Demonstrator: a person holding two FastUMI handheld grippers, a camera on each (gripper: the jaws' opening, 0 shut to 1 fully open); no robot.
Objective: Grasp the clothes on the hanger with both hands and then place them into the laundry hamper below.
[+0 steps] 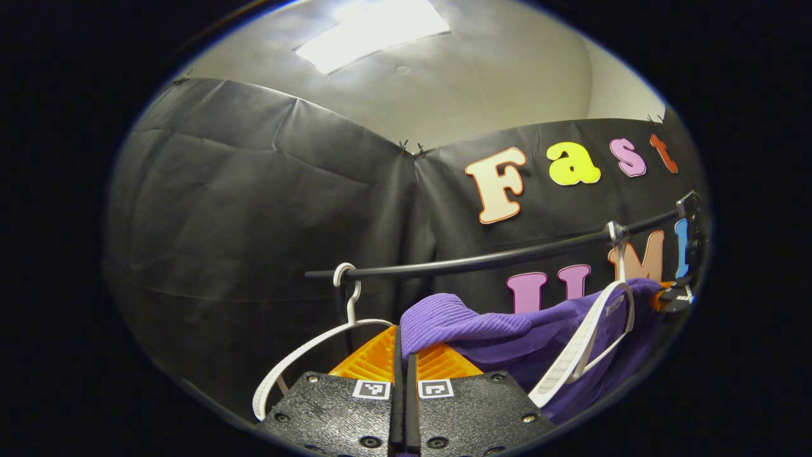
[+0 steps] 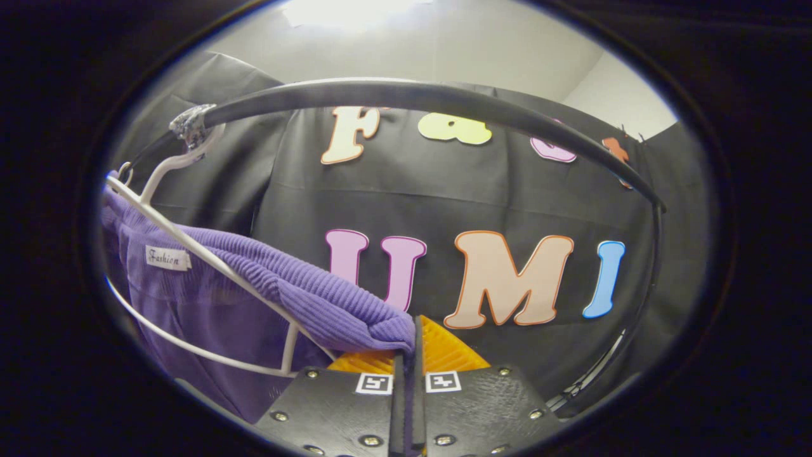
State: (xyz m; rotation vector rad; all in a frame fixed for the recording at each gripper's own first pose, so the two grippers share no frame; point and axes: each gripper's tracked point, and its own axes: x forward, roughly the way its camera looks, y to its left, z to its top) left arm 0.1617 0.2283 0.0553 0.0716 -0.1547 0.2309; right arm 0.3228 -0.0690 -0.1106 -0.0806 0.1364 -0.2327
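Observation:
A purple ribbed garment (image 1: pixel 507 330) hangs on a white hanger (image 1: pixel 590 343) from the black rail (image 1: pixel 482 259). My left gripper (image 1: pixel 404 362) is shut on one shoulder of the garment, the cloth bunched over its right finger. In the right gripper view, the same purple garment (image 2: pixel 304 292) drapes over the white hanger (image 2: pixel 209 260), which is hooked on the rail (image 2: pixel 406 95). My right gripper (image 2: pixel 410 355) is shut on the other shoulder, with cloth pinched between its fingers. The far gripper (image 1: pixel 675 295) peeks in at the right edge of the left gripper view.
A second white hanger (image 1: pixel 304 349), bare, hangs from the rail's left end beside my left gripper. The rail's right end bends down into an upright post (image 2: pixel 653 254). Black cloth walls close in the booth behind the rail.

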